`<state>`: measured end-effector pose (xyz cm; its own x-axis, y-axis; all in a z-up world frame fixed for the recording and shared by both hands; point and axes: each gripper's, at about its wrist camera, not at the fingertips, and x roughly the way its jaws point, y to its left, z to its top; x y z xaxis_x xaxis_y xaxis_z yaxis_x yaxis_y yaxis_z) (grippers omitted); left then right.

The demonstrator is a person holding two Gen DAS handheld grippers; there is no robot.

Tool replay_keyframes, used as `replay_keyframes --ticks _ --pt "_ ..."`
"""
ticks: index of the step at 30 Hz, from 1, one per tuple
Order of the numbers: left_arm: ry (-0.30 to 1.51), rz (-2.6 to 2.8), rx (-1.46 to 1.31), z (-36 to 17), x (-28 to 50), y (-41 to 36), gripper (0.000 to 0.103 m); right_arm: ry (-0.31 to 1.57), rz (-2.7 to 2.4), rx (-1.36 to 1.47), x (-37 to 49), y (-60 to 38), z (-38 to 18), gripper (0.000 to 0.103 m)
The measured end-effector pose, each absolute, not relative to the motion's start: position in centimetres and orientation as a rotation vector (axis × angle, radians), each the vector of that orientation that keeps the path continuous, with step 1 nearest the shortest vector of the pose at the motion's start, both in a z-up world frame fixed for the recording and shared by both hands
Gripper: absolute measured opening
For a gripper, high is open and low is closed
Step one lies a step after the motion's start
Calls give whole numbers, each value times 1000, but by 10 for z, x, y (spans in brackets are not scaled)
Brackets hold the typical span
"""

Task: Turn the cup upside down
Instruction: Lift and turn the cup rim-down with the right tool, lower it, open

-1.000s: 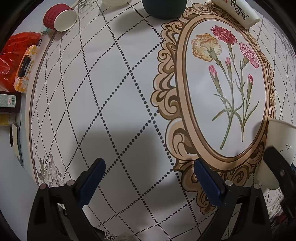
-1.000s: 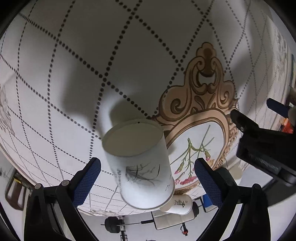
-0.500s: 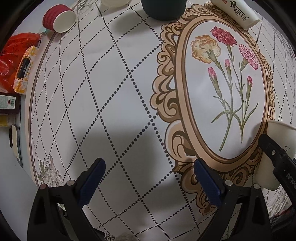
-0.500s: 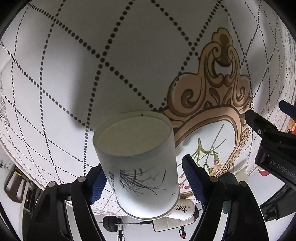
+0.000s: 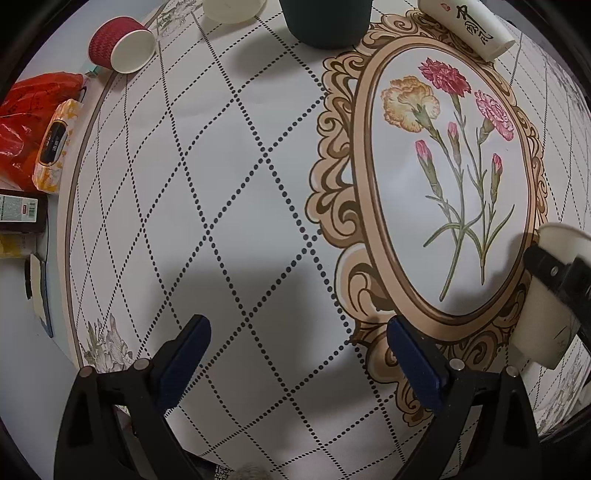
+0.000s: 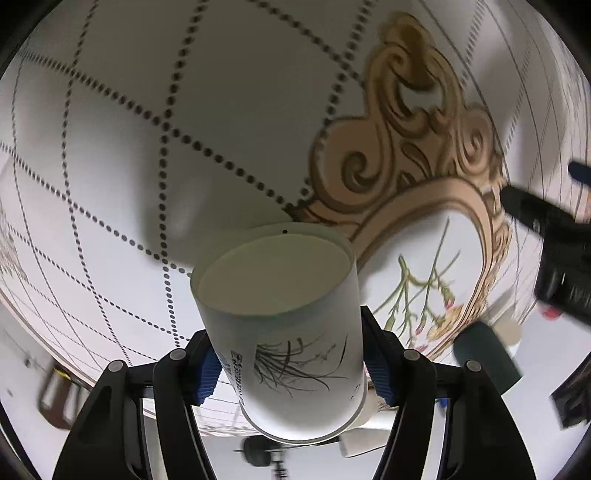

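Note:
A white paper cup (image 6: 291,332) with a black ink grass drawing sits between the blue pads of my right gripper (image 6: 291,362), which is shut on its sides. The cup's flat base faces the camera and its rim points away and down. It is held above the patterned tablecloth (image 6: 184,110). In the left wrist view the same cup (image 5: 546,306) shows at the right edge, gripped by a black finger. My left gripper (image 5: 295,354) is open and empty, low over the tablecloth (image 5: 221,184).
At the far edge are a red ribbed paper cup (image 5: 118,44) on its side, a dark green cup (image 5: 325,22), a white cup (image 5: 236,9) and a lying white cup with red print (image 5: 469,26). A red bag (image 5: 22,122) and tissue pack (image 5: 55,140) lie at the left.
My right gripper's pads have closed in from wide open onto the white cup's sides. The view has shifted closer to the cup. My left gripper has stayed still and open.

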<state>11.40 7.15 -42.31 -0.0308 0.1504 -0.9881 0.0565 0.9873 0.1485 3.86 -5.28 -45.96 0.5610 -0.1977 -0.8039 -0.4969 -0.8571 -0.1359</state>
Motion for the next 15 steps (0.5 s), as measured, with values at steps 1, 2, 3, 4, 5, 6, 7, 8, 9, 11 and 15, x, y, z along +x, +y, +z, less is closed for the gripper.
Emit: replay_keyframes --ticks 1,2,3,4,5,6,7,8,9,11,15 --pt "1600 78 164 -422 114 72 98 604 1185 -2424 41 -50 -458 67" --pt "1597 80 168 -421 115 73 98 649 1167 -2387 45 -47 -457 67" --pt "1594 82 171 -420 115 73 98 688 1155 -2356 48 -45 -455 67" --pt "1593 82 172 -419 116 74 98 734 1139 -2320 52 -42 -453 67" --pt "1591 82 171 -418 116 74 98 794 1117 -2271 58 -40 -450 67" --pt "1588 84 171 -417 117 75 98 843 1099 -2232 62 -38 -448 67" --pt "1585 85 172 -416 118 75 98 905 1077 -2184 67 -36 -446 67" --pt "1582 86 172 -414 119 76 98 992 1051 -2111 75 -35 -443 67" --pt "1579 88 173 -414 120 76 98 1084 1027 -2030 82 -34 -440 67" --pt "1574 92 173 -413 121 77 98 1234 980 -1888 97 -33 -436 67" --pt "1571 95 173 -412 122 78 98 1567 856 -1528 134 -39 -433 68"
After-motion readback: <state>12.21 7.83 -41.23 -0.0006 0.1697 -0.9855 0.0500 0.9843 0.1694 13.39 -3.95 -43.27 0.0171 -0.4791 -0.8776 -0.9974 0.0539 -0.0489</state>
